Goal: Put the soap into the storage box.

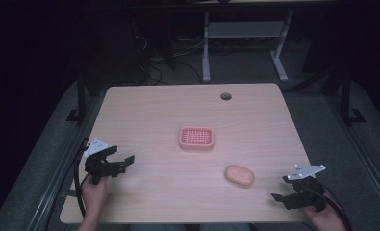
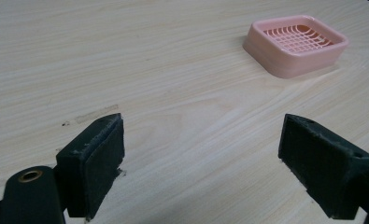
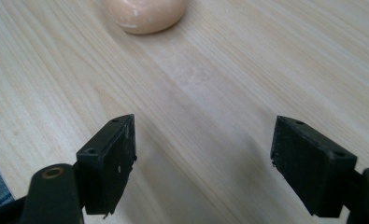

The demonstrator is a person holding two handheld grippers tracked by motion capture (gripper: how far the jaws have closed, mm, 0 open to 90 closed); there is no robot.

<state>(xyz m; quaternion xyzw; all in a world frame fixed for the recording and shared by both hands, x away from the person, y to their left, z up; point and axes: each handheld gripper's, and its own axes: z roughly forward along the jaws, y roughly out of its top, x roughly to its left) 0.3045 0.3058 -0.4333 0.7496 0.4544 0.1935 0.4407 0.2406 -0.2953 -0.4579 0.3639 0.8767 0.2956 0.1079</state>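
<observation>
My 2 grippers, left (image 1: 125,160) and right (image 1: 278,187), gape empty; right faces the soap (image 1: 239,175), likely for the far dish (image 1: 196,138).

A pink plastic soap dish (image 1: 196,138), rectangular with rounded corners and a slotted grid floor, sits flat and empty near the middle of a light wooden table (image 1: 255,115), well apart from every edge. A smooth, oval, peach-coloured bar of soap (image 1: 239,175) lies on the bare wood nearer the front edge and toward the right side, separate from the dish.
</observation>
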